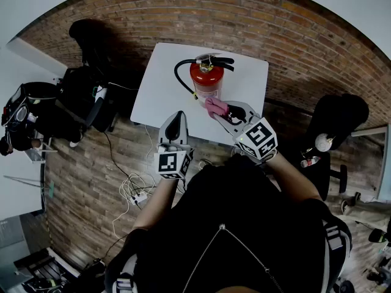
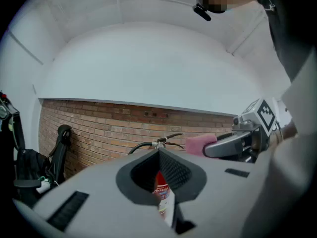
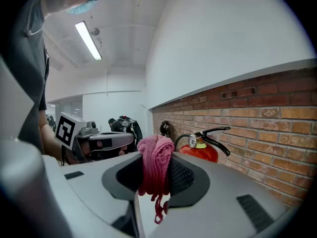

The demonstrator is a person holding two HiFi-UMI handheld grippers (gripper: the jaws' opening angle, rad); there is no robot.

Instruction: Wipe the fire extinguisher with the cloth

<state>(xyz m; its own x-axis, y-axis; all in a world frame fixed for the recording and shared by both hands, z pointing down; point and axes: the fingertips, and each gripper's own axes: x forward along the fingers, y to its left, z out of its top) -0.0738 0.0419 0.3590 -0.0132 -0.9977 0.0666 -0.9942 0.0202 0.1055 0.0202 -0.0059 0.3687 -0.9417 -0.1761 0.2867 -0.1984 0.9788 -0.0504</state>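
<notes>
Right gripper (image 3: 156,155): jaws clamped on a pink cloth (image 3: 155,175). The cloth is bunched between the pads, with a fold standing above them and loose threads hanging below.

Left gripper (image 2: 159,155): jaws brought together, nothing held. Only a thin slit shows lower down, with a strip of red body and white label visible through it.

Fire extinguisher (image 1: 206,81): upright on the white table (image 1: 160,96), red body, black handle on top, black hose looping off its left side. It stands just ahead of the right gripper's tips. From the head view the cloth lies against the near lower side of the body. From the right gripper view the extinguisher sits ahead and slightly right of the cloth. Actual contact cannot be confirmed.

The left gripper hangs to the left of the right one and further back from the extinguisher, tips over the table's near edge and pointing toward it, clear of the body.

Surroundings: brick wall (image 3: 277,118) beyond the extinguisher. A black chair (image 1: 339,122) is well to the right of the right gripper. Dark bags (image 1: 85,99) and a tangle of cables (image 1: 131,188) lie to the left of the left gripper.
</notes>
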